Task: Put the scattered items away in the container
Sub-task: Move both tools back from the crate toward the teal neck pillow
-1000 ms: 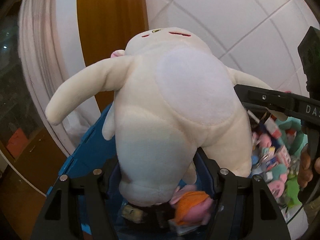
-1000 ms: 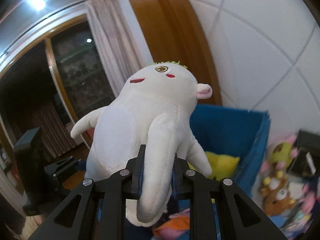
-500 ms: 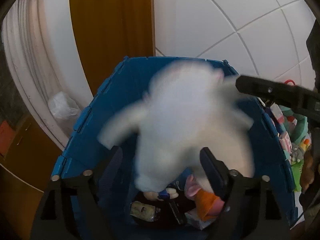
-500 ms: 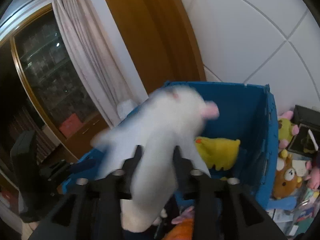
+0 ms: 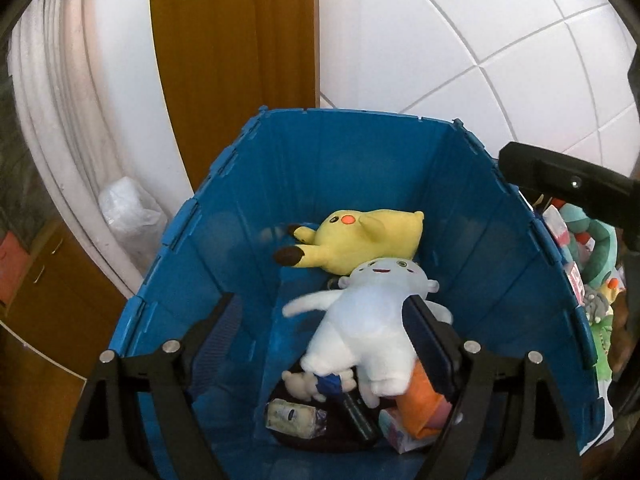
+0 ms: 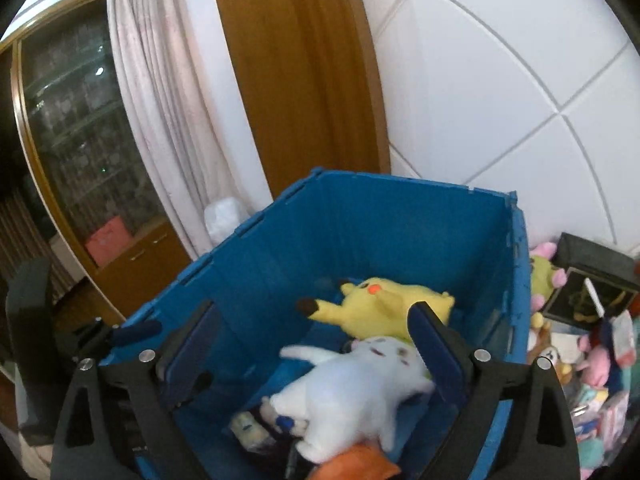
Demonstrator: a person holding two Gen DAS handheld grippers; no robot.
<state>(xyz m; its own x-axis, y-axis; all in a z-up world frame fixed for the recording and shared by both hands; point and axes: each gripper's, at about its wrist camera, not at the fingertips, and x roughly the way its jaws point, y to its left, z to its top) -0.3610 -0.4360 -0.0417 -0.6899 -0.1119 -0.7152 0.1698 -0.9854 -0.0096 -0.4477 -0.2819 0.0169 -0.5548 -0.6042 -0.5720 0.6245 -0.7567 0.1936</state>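
A white plush creature lies on its back inside the blue bin, on top of other toys. It also shows in the right wrist view, inside the bin. A yellow plush lies behind it, also visible from the right wrist. My left gripper is open and empty above the bin. My right gripper is open and empty above the bin; its finger reaches in over the bin's right wall in the left wrist view.
An orange plush, a small packet and dark items lie at the bin's bottom. Several plush toys and boxes are scattered right of the bin. A curtain, wooden pillar and tiled wall stand behind it.
The white plush was held over the bin by both grippers. Both opened and it fell into the bin, where it now lies.
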